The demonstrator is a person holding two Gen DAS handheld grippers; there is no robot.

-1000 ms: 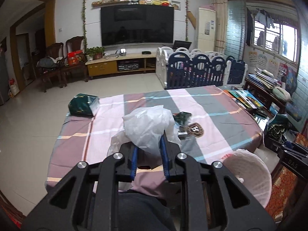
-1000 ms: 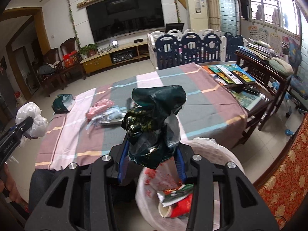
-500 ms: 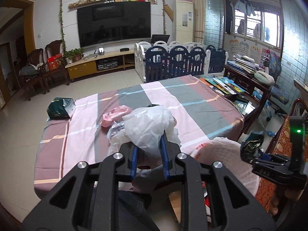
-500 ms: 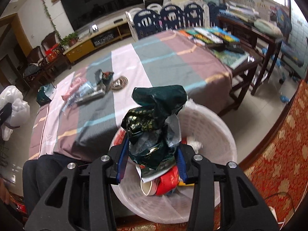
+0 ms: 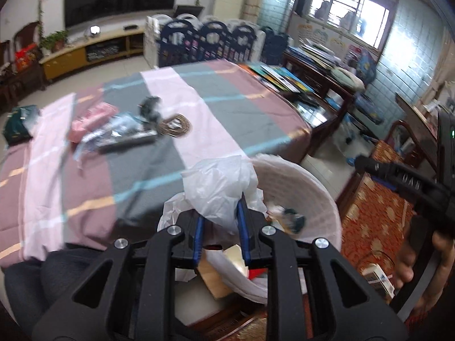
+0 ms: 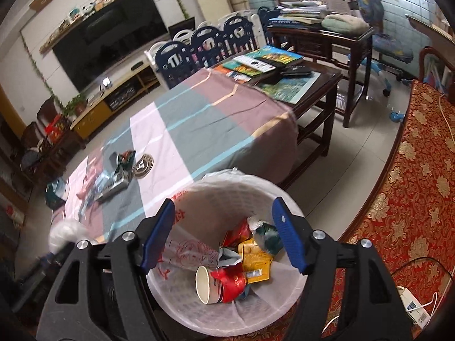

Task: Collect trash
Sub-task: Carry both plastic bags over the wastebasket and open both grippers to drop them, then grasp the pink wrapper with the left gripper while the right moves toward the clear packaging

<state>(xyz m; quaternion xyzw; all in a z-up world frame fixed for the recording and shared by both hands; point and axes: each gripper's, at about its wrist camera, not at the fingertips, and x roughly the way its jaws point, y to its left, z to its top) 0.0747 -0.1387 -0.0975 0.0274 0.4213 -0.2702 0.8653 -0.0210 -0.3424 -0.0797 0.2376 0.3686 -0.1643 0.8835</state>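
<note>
Living-room floor tiles and a red patterned rug (image 6: 421,199) surround the white trash basket (image 6: 287,193), which stands just beside the low table with its striped cloth (image 6: 182,130). Inside the basket lie a paper cup (image 6: 205,284), a red wrapper (image 6: 231,281), a yellow packet (image 6: 254,258) and a dark green bag (image 6: 268,237) resting against the far inner wall. Directly above the basket's mouth hangs the right gripper (image 6: 224,234); its blue-padded fingers have just been opening and now stand wide apart with nothing between them, the green bag lying loose below. Over the basket's near rim, the left gripper (image 5: 220,237) has its fingers clamped on a crumpled white plastic bag (image 5: 219,187), which bulges out above the pads. More litter remains on the cloth well away from the basket: a pink packet (image 5: 91,118), a silvery blue wrapper (image 5: 119,133), a small dark crumpled wrapper (image 5: 150,108) and, at the far corner, another green bag (image 5: 17,123). Beside the dark wrapper a round emblem (image 5: 175,125) is printed on the cloth. Beyond the cloth, books (image 6: 264,65) cover the bare end of the table. Farther back stand a blue and white playpen fence (image 6: 204,48) and a large television (image 6: 108,39) on the wall.
</note>
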